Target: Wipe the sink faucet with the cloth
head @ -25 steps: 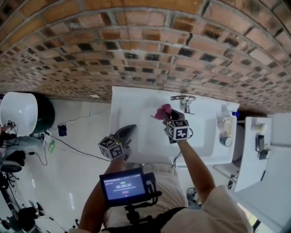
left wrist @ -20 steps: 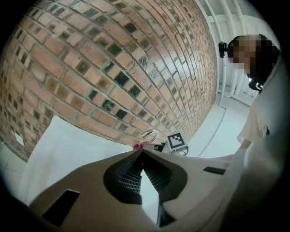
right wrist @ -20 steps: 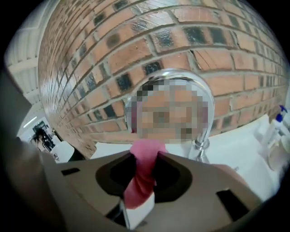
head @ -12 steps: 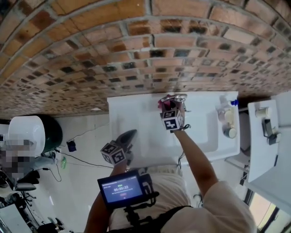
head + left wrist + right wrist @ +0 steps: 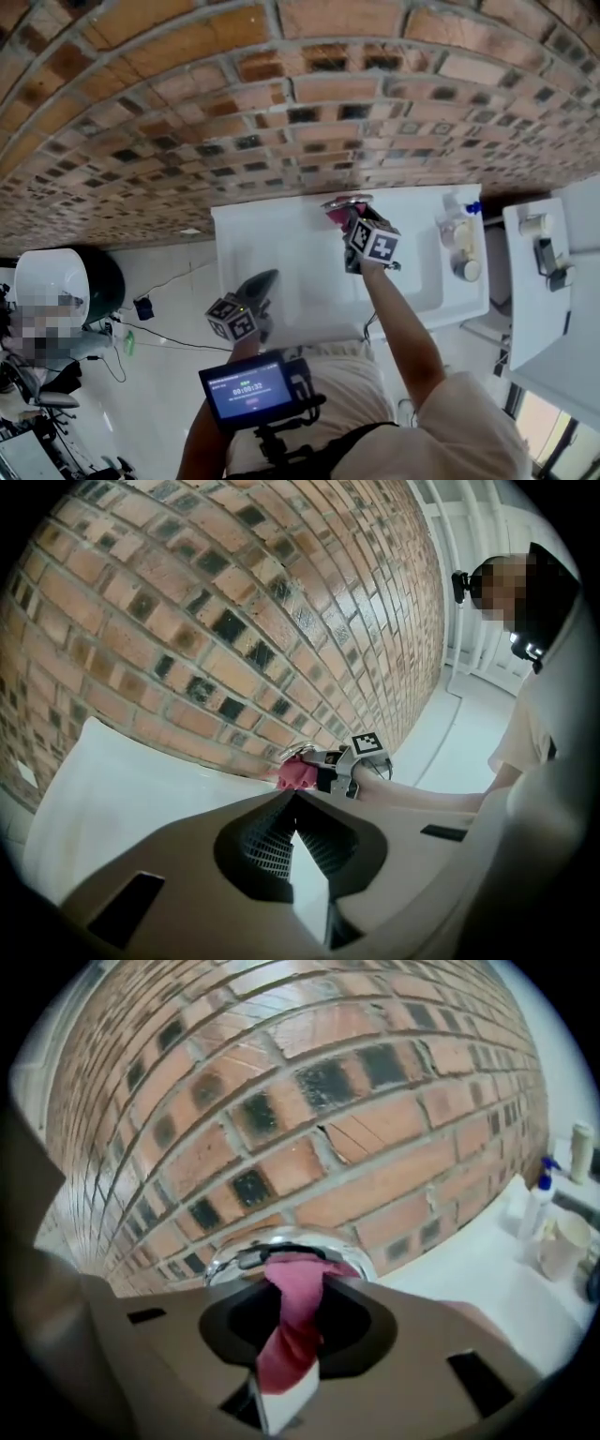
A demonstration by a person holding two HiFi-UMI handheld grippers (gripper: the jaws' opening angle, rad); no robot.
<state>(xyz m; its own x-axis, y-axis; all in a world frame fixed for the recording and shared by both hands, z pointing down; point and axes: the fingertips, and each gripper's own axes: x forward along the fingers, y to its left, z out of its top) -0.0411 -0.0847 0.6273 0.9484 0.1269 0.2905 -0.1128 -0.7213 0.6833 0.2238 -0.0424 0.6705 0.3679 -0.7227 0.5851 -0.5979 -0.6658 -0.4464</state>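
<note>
Right hand-held gripper (image 5: 292,1299) is clamped narrow on a pink cloth (image 5: 298,1312). A twisted strip of it is pinched between the jaws, and its free end lies against the top of the chrome faucet (image 5: 231,1262), at the back rim of the white sink (image 5: 272,246) just below the brick wall (image 5: 187,112). Left hand-held gripper (image 5: 292,797) has its jaws closed tip to tip with nothing between them; it hangs over the sink's front left part, well apart from the faucet. A spray bottle (image 5: 541,1206) and a pale cup (image 5: 565,1244) stand on the sink's surface right of the faucet.
</note>
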